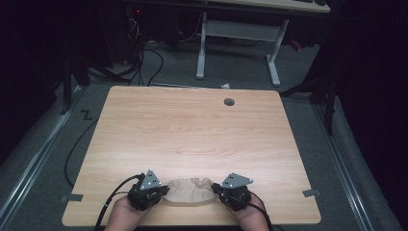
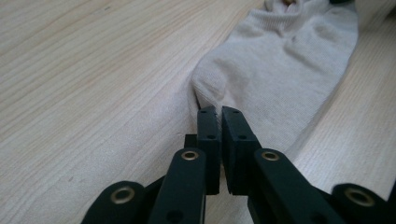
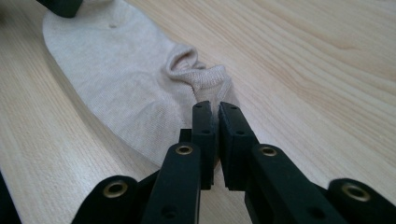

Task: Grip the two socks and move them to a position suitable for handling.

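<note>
A beige ankle sock (image 1: 191,190) lies flat on the wooden table (image 1: 192,134), close to the front edge, between my two grippers. My left gripper (image 1: 162,193) is at the sock's left end. In the left gripper view the jaws are shut on that rounded end of the sock (image 2: 280,65), with the left gripper's tips (image 2: 219,111) pinching the fabric into a small ridge. My right gripper (image 1: 217,189) is at the sock's right end. The right gripper (image 3: 216,106) is pinched on the edge of the sock (image 3: 116,79) just below its rolled cuff (image 3: 198,74).
A grey cable hole (image 1: 229,102) sits in the table's far half. Bits of tape (image 1: 312,193) mark the floor beside the front corners. Behind the table are a white desk frame (image 1: 201,48) and floor cables (image 1: 144,57).
</note>
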{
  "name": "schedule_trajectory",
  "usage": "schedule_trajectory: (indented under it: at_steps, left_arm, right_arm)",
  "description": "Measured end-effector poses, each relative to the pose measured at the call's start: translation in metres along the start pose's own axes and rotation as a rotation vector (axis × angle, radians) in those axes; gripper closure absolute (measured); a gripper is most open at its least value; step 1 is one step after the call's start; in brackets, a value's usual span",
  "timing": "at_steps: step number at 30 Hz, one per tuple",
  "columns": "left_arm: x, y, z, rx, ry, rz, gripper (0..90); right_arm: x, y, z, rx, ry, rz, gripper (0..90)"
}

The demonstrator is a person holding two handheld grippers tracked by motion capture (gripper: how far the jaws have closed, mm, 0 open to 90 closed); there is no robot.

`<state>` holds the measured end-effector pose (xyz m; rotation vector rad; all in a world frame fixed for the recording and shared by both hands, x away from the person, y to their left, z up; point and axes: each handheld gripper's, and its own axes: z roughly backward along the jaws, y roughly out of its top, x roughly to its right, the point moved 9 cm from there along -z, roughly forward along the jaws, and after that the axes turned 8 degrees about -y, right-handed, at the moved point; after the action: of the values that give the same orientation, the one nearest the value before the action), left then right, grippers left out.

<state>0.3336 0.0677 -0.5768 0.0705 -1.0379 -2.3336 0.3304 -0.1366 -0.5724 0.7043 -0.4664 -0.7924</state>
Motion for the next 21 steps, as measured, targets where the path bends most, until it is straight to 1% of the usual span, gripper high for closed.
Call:
schedule_trajectory:
  at_steps: [2,3,5,7,10,11,12,13,14,18,19,20,21]
  left_arm:
    - [0.000,0.000,-0.004,0.006,0.020,0.006,80.6]
    - [-0.002,0.000,-0.005,0.002,0.027,-0.002,80.5]
    - [-0.003,0.000,-0.006,-0.002,0.034,-0.009,78.9]
    - [-0.004,0.000,-0.007,-0.004,0.042,-0.014,78.1]
    - [-0.004,0.001,-0.007,0.012,0.039,0.012,74.3]
    - [-0.010,0.000,-0.003,-0.023,0.055,-0.046,73.3]
    - [-0.007,0.002,-0.004,0.012,0.052,-0.005,71.8]
    - [-0.011,0.002,-0.001,0.001,0.058,-0.026,69.1]
    - [-0.013,0.003,0.001,-0.002,0.062,-0.038,68.3]
    - [-0.014,0.004,0.003,0.008,0.071,-0.037,64.8]
    - [-0.012,0.005,0.002,0.019,0.065,-0.021,64.2]
    - [-0.014,0.005,0.004,0.016,0.072,-0.039,63.5]
    - [-0.014,0.006,0.004,0.020,0.071,-0.038,62.6]
  right_arm:
    - [0.001,-0.003,-0.004,-0.017,-0.002,0.003,85.3]
    - [0.001,-0.004,-0.005,-0.024,0.001,-0.002,85.2]
    - [0.000,-0.006,-0.008,-0.038,-0.004,0.006,85.0]
    - [0.000,-0.006,-0.008,-0.038,-0.005,0.009,84.9]
    - [-0.001,-0.007,-0.009,-0.047,-0.009,0.014,84.6]
    - [0.000,-0.007,-0.010,-0.047,-0.008,0.010,84.5]
    - [0.000,-0.008,-0.010,-0.049,-0.008,0.007,84.3]
    - [0.000,-0.007,-0.010,-0.046,-0.005,0.003,83.9]
    - [0.000,-0.008,-0.010,-0.047,-0.004,0.003,83.4]
    - [0.001,-0.007,-0.009,-0.039,-0.004,-0.006,79.0]
    - [0.001,-0.006,-0.009,-0.036,-0.005,-0.010,77.7]
    - [0.001,-0.006,-0.009,-0.032,-0.003,-0.013,76.2]
    - [0.001,-0.004,-0.008,-0.024,0.001,-0.014,73.5]
